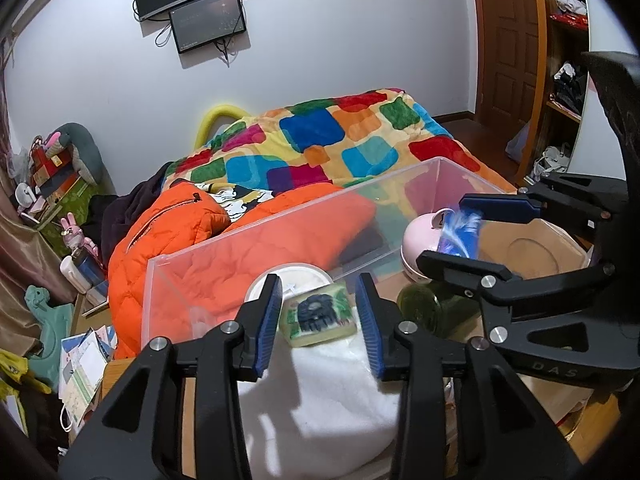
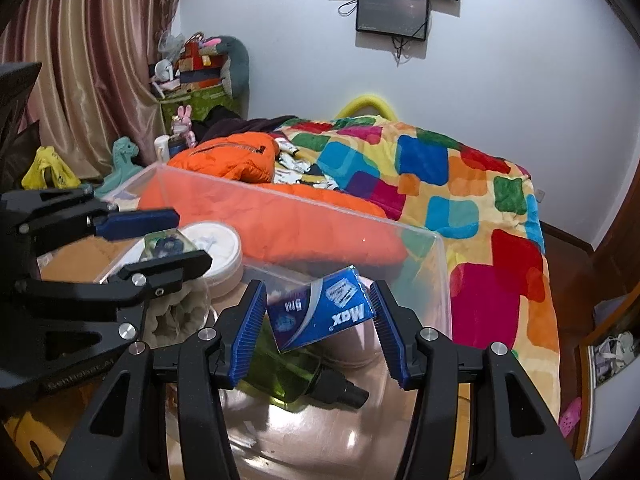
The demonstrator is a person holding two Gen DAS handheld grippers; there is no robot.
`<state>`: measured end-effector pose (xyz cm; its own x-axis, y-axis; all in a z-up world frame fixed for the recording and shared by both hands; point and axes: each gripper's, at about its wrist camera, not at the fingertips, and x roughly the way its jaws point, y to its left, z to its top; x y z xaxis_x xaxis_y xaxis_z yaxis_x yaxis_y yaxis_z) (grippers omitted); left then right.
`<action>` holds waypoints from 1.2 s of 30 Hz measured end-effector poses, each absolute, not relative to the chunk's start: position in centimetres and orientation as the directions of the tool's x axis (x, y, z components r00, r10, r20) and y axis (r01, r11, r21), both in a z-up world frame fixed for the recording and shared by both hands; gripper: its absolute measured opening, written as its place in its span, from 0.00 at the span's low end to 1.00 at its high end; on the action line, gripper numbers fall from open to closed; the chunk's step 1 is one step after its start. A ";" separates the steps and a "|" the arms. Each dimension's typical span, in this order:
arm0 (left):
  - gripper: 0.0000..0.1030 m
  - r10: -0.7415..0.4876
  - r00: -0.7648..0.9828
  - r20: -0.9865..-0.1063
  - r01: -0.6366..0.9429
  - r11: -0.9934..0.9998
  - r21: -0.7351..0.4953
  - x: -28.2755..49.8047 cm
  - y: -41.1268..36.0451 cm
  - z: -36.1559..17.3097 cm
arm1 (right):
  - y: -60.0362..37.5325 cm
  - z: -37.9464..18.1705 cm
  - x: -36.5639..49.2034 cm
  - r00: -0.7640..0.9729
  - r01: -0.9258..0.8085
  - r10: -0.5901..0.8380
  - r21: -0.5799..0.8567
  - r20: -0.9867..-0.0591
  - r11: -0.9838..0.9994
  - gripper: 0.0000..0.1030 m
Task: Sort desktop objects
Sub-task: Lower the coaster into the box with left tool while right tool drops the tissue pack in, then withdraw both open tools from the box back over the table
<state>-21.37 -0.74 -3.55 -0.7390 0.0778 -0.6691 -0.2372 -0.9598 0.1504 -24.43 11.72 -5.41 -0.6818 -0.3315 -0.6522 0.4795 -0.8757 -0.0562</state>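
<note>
My left gripper (image 1: 320, 320) is open over a clear plastic bin (image 1: 280, 216). A green soap-like block with a dark print (image 1: 320, 314) sits between its pads without touching them, above a white folded cloth (image 1: 320, 392). My right gripper (image 2: 318, 330) is open, with a blue "Max" box (image 2: 320, 314) tilted between its pads above a green bottle (image 2: 288, 376) with a black cap. The box looks loose. The right gripper also shows in the left wrist view (image 1: 476, 236), and the left gripper in the right wrist view (image 2: 160, 236).
In the bin lie a white round lid (image 2: 216, 244), a pink round object (image 1: 420, 244) and a brown cardboard piece (image 1: 532, 248). Behind the bin is a bed with an orange jacket (image 1: 168, 232) and a colourful blanket (image 1: 320, 140). Clutter stands at the left wall.
</note>
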 end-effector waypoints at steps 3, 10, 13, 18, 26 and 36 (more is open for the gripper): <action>0.40 0.075 -0.742 -0.666 -0.236 -0.960 0.154 -21.3 -0.7 -3.5 | 11.9 -5.4 -24.4 -0.685 0.475 -0.329 -0.056 -0.650 -0.878 0.52; 0.47 0.071 -0.746 -0.662 -0.232 -0.960 0.158 -21.1 -0.9 -3.5 | 12.2 -5.4 -24.2 -0.691 0.466 -0.322 -0.057 -0.647 -0.883 0.53; 0.55 0.084 -0.741 -0.667 -0.239 -0.960 0.145 -21.1 -0.9 -3.4 | 12.5 -5.4 -24.4 -0.691 0.458 -0.324 -0.044 -0.646 -0.888 0.53; 0.74 0.076 -0.769 -0.635 -0.242 -0.954 0.178 -20.5 -0.6 -3.0 | 13.2 -5.3 -24.5 -0.691 0.446 -0.339 -0.008 -0.639 -0.895 0.57; 0.78 0.062 -0.780 -0.622 -0.234 -0.952 0.199 -20.5 -0.4 -2.9 | 13.2 -4.7 -24.5 -0.706 0.430 -0.326 -0.016 -0.628 -0.902 0.60; 0.85 0.057 -0.785 -0.617 -0.231 -0.951 0.206 -20.7 -0.4 -2.2 | 14.7 -3.3 -24.5 -0.744 0.374 -0.297 -0.005 -0.598 -0.928 0.78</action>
